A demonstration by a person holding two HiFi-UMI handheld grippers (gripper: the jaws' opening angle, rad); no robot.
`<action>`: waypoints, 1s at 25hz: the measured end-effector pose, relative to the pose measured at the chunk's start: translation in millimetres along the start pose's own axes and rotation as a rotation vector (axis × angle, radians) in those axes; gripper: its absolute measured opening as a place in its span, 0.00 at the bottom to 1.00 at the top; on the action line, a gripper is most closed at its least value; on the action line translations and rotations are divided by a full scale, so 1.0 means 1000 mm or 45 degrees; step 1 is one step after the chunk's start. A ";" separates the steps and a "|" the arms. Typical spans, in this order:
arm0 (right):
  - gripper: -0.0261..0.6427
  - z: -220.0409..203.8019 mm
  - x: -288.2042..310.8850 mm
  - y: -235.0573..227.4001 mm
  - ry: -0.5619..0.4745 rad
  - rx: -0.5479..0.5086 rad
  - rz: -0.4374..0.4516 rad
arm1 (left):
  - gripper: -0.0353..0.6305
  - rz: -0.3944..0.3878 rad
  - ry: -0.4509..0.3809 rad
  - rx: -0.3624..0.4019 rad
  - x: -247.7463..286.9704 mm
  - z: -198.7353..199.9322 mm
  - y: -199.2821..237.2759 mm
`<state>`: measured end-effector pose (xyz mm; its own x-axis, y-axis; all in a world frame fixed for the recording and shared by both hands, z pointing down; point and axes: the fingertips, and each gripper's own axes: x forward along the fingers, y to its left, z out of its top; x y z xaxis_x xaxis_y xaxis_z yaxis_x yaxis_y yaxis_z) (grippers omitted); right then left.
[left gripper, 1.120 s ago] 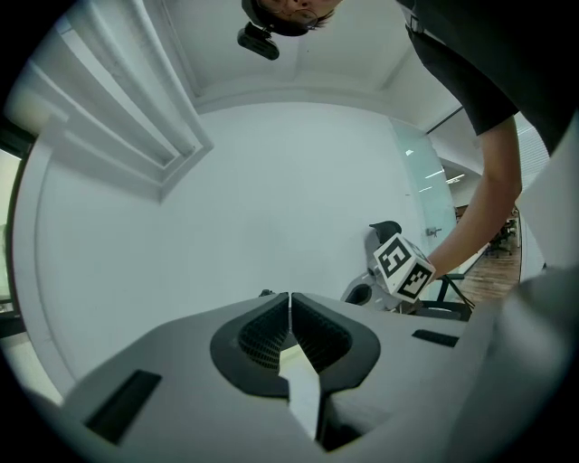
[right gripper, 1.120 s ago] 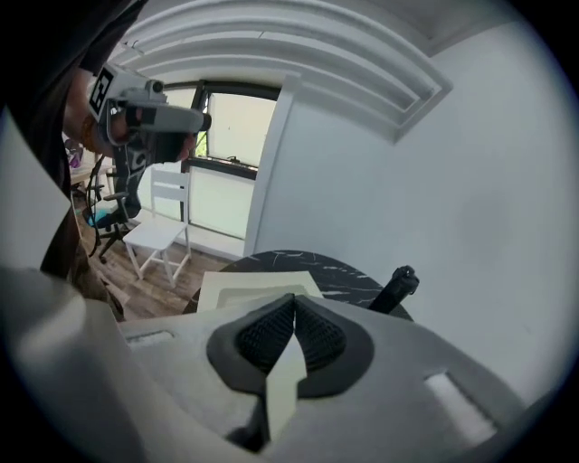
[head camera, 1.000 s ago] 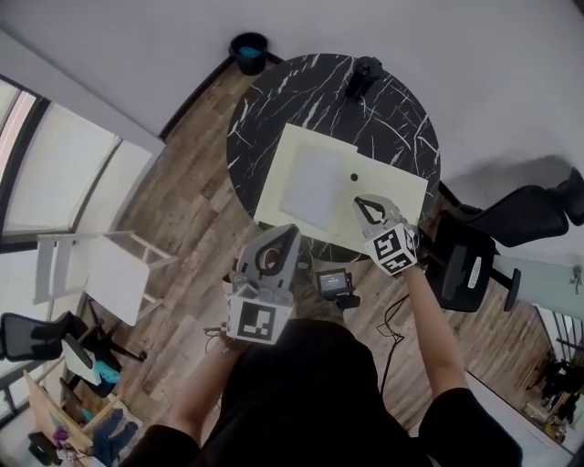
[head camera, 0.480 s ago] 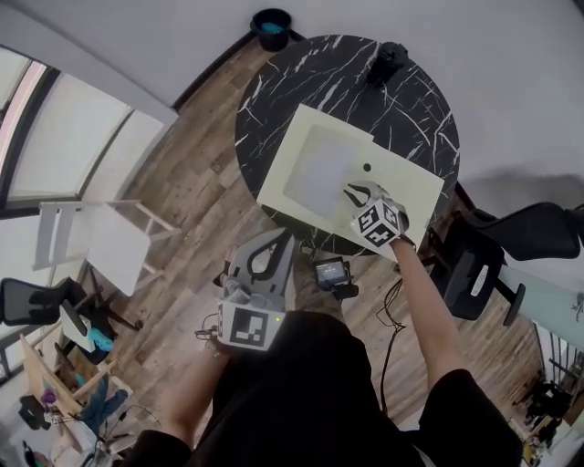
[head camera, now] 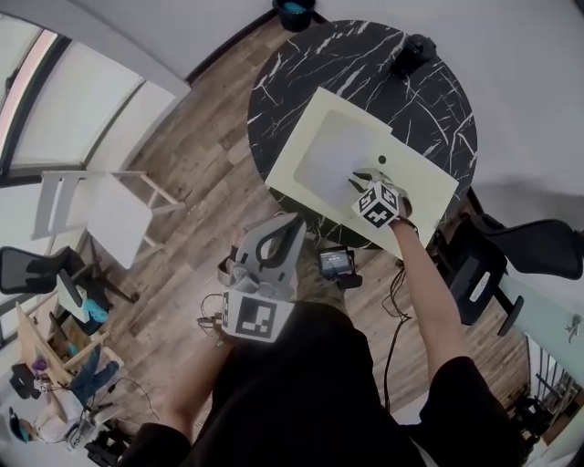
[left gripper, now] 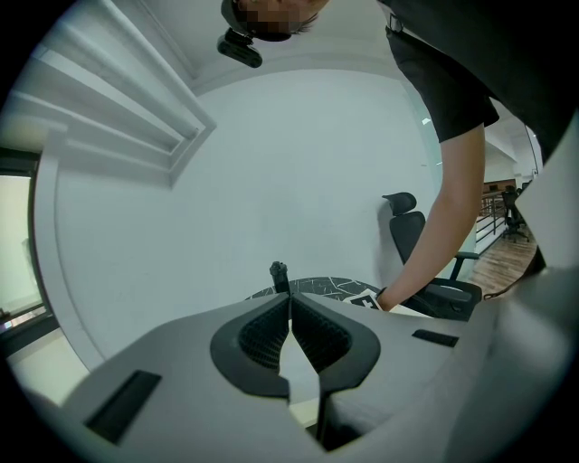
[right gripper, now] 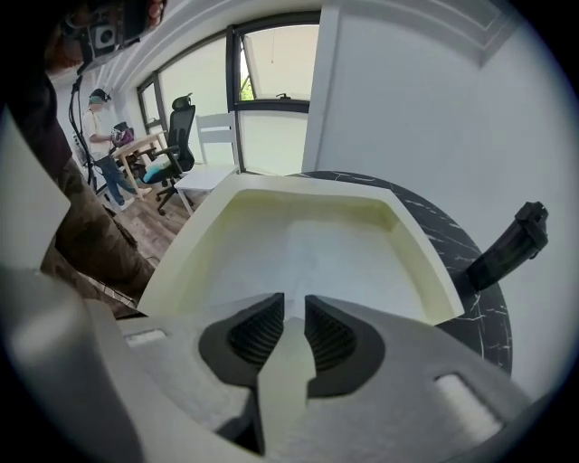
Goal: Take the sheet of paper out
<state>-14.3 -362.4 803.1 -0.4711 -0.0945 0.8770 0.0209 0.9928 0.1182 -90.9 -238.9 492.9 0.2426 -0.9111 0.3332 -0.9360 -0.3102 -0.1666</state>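
A cream shallow tray [head camera: 301, 137] lies on the round black marble table [head camera: 429, 100], and a white sheet of paper [head camera: 333, 155] lies flat inside it. My right gripper [head camera: 370, 175] hovers over the tray's near side, at the sheet's near edge. In the right gripper view the jaws [right gripper: 294, 312] stand a narrow gap apart above the tray's near rim [right gripper: 416, 253], with the sheet [right gripper: 317, 244] just ahead and nothing held. My left gripper [head camera: 274, 244] hangs off the table near my body; its jaws [left gripper: 290, 312] meet with nothing between them.
A black upright object [head camera: 415, 50] stands at the table's far edge, also in the right gripper view [right gripper: 511, 240]. A dark office chair [head camera: 538, 246] is at the right, a white folding chair [head camera: 100, 219] at the left, a blue bin [head camera: 294, 9] beyond the table.
My right gripper has moved forward from the tray's near right corner to the sheet's near edge. The left gripper has stayed low by my body, shut.
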 end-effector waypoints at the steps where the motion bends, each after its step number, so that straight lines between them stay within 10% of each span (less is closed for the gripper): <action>1: 0.15 -0.001 0.004 0.001 0.011 -0.004 0.010 | 0.06 0.005 0.003 -0.003 0.000 -0.001 0.001; 25: 0.06 -0.019 0.041 0.003 0.145 0.035 0.088 | 0.06 0.046 0.035 -0.010 0.006 -0.008 0.010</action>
<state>-16.5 -364.5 848.8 -0.3664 -0.0319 0.9299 0.0249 0.9987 0.0441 -100.2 -245.5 500.4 0.2015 -0.9139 0.3525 -0.9460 -0.2748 -0.1717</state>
